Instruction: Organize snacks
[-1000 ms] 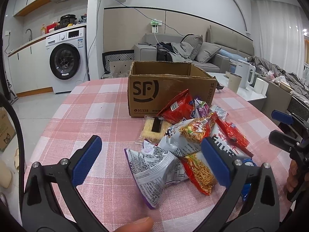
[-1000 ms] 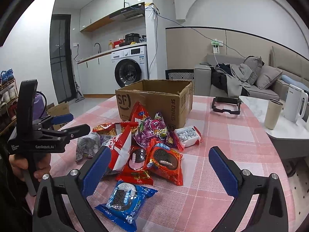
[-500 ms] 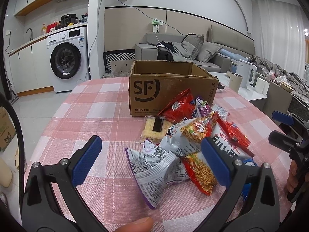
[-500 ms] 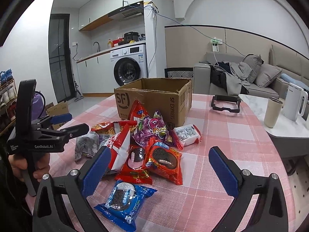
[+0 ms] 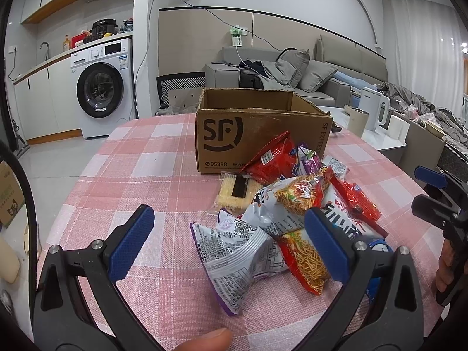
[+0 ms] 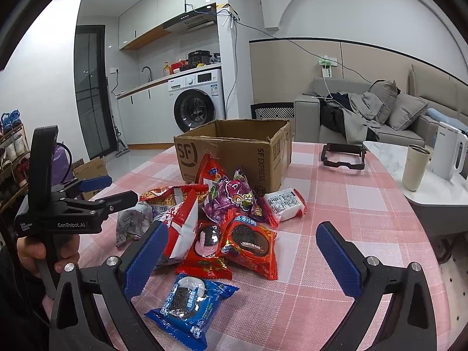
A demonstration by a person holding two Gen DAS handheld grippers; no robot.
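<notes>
A heap of snack packets lies on the pink checked tablecloth in front of an open cardboard SF box (image 5: 257, 134) (image 6: 234, 152). In the left wrist view my left gripper (image 5: 228, 239) stands open above a silver and purple packet (image 5: 237, 257), with noodle-snack bags (image 5: 301, 196) just beyond. In the right wrist view my right gripper (image 6: 242, 251) is open and holds nothing, hovering over red cookie packets (image 6: 248, 242) and a blue cookie packet (image 6: 187, 298). A purple packet (image 6: 234, 196) and a white packet (image 6: 285, 201) lie nearer the box.
A black frame-like object (image 6: 343, 158) lies on the table right of the box. A low side table carries a beige cup (image 6: 415, 166) and a white kettle (image 6: 447, 155). Sofa and washing machine (image 5: 102, 90) stand behind. The person's hand holds each gripper handle.
Both grippers have stayed open and almost still; the views have only shifted slightly. No packet has moved.
</notes>
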